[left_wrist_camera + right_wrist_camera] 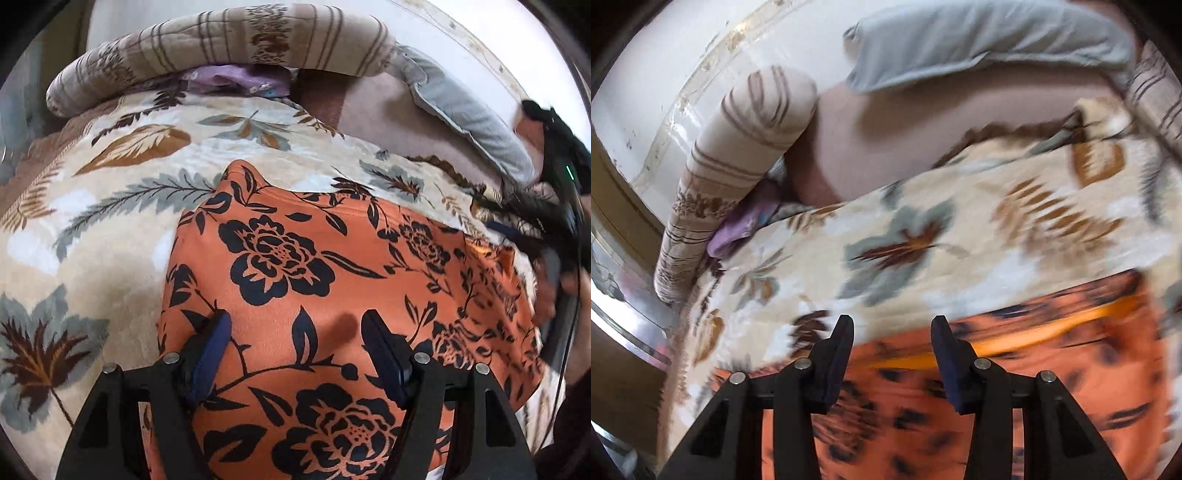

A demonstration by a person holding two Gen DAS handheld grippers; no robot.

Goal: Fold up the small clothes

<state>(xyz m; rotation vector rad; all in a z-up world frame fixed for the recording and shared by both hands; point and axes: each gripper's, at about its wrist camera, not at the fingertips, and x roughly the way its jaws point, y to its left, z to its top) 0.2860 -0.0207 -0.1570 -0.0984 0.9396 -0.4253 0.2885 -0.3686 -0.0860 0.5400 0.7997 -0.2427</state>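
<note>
An orange garment with black flowers [314, 266] lies spread on a cream leaf-print blanket [110, 229]. My left gripper [297, 325] is open and empty, its fingers just above the garment's middle. The right gripper [546, 225] shows blurred at the garment's right edge in the left wrist view. In the right wrist view the right gripper [892, 328] is open and empty over the garment's edge [1052, 354], where it meets the blanket [923, 236]. That view is motion-blurred.
A striped beige bolster [229, 48] and a grey pillow [469, 122] lie at the bed's far side by a white wall [665, 66]. A purple cloth [236, 79] is tucked under the bolster. The bed edge and floor show at left [624, 332].
</note>
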